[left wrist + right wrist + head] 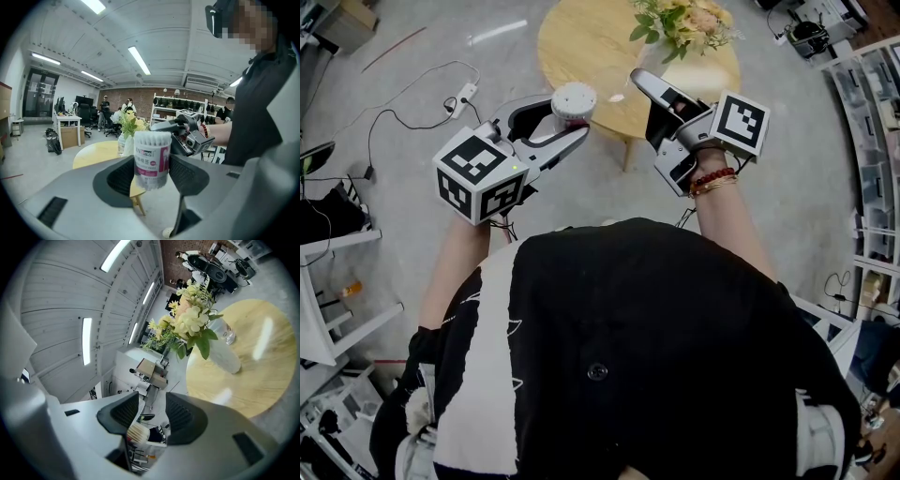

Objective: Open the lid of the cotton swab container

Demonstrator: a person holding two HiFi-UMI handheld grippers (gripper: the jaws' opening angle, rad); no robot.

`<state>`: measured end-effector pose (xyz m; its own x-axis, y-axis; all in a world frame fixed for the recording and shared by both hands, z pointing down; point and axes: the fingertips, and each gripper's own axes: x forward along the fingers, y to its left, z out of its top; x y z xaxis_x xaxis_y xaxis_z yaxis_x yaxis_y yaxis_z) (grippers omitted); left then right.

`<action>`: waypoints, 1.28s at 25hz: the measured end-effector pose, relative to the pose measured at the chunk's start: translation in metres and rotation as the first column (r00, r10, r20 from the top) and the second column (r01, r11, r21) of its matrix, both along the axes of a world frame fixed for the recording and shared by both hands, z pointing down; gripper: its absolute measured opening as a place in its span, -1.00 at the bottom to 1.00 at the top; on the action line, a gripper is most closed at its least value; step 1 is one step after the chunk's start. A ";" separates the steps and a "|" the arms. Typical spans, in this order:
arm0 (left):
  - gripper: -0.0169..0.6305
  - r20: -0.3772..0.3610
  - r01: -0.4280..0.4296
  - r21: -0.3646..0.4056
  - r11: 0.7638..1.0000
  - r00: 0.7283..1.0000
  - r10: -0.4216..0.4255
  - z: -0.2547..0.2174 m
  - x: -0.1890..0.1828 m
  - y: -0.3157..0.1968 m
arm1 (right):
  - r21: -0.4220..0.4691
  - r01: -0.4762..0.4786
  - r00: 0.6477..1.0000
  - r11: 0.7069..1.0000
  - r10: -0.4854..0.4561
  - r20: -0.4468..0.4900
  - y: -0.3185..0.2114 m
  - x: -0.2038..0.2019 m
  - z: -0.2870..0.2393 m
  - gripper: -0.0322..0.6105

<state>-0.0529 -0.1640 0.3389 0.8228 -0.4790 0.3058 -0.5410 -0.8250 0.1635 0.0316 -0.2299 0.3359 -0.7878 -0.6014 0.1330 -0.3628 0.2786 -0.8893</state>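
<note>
So, my left gripper [571, 118] had the cotton swab container [152, 157] clamped upright between its two pads. The pads were pressing on the lower half of it, and the top with the lid [574, 97] stuck up clear above the jaws. It was being held up in the air, with the round wooden table [581, 42] behind it.

My right gripper [152, 400] had its jaws apart at a middling gap, and nothing was sitting between the pads. From the head view it was just to the right of the container, close but with a bit of space between them. Its own camera looked past the jaws at the table and the vase of flowers [224, 355].
</note>
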 end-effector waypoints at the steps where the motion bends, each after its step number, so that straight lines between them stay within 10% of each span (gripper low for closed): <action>1: -0.20 -0.002 0.000 0.000 1.000 1.000 0.000 0.000 0.000 0.000 | -0.002 0.000 1.000 1.000 0.000 -0.002 0.000 0.000 0.001 -0.32; 32: -0.20 -0.010 -0.005 -0.013 1.000 1.000 0.005 0.004 0.003 -0.001 | -0.017 -0.060 0.998 0.998 0.060 0.022 0.002 0.015 0.013 -0.29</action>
<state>-0.0497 -0.1645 0.3424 0.8282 -0.4708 0.3041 -0.5351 -0.8255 0.1793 0.0467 -0.2277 0.3492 -0.7531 -0.6457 0.1261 -0.3583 0.2418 -0.9018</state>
